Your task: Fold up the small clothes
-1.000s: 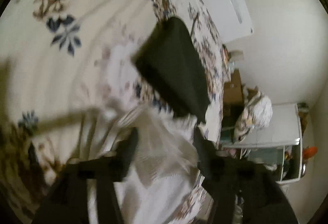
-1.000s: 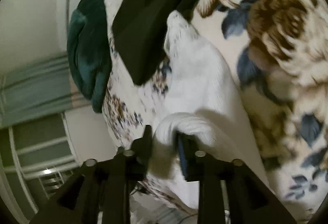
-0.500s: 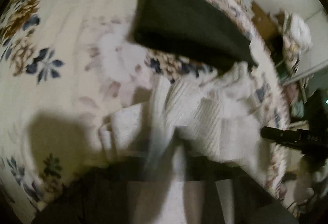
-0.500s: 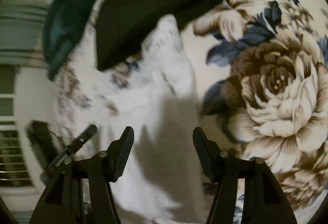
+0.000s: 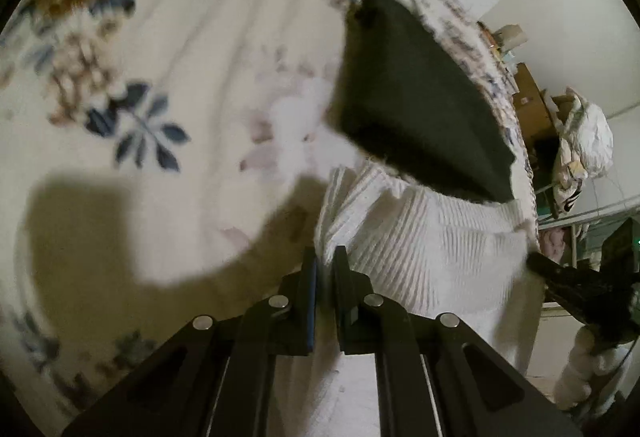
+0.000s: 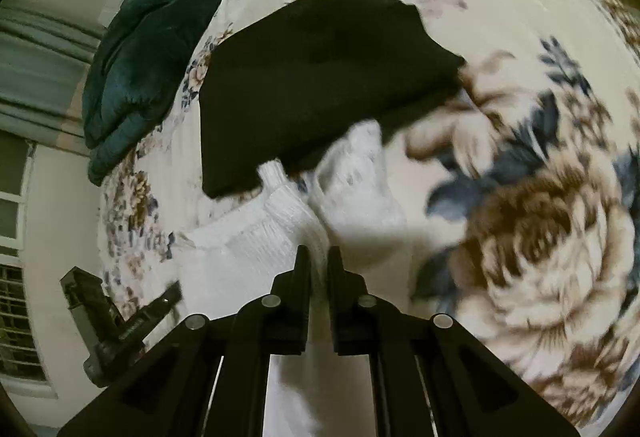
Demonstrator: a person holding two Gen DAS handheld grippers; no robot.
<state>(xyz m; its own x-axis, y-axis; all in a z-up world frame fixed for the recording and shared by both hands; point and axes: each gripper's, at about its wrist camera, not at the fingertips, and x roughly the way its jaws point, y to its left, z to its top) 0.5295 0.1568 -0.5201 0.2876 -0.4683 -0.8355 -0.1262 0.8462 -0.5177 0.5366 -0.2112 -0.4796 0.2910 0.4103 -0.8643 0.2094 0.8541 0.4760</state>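
Note:
A white ribbed garment lies on the floral bedspread, just below a folded black garment. My left gripper is shut on the white garment's left edge. My right gripper is shut on a fold of the same white garment, below the black garment. The right gripper shows at the right edge of the left wrist view, and the left gripper shows at the lower left of the right wrist view.
A folded dark green cloth lies at the far end of the bed, beyond the black garment. The bed's edge runs past both. Past the edge stand a white shelf unit and clutter, with a window on the other side.
Both grippers have closed on the white garment. Half a second ago the right gripper was open above it. The left gripper now pinches its left edge.

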